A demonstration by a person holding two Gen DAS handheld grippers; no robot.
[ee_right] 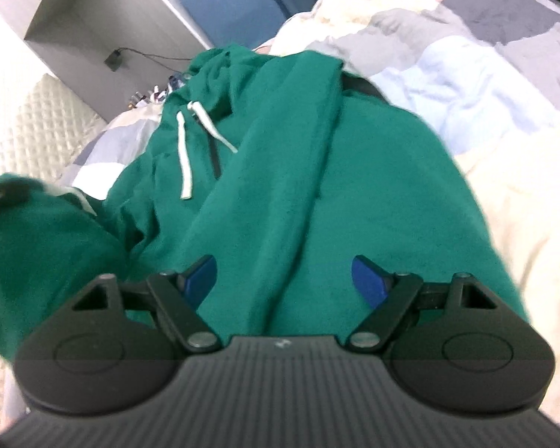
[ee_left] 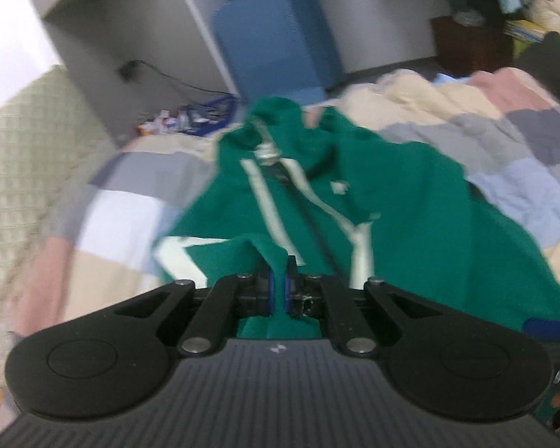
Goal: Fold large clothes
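Two grippers: my left gripper (ee_left: 279, 287) clamps the green hoodie (ee_right: 317, 186); right gripper (ee_right: 283, 280) gapes above its lengthwise body.

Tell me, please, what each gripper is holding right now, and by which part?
The left gripper is shut on a fold of the green hoodie, apparently near an edge. The right gripper is open above it, holding nothing.
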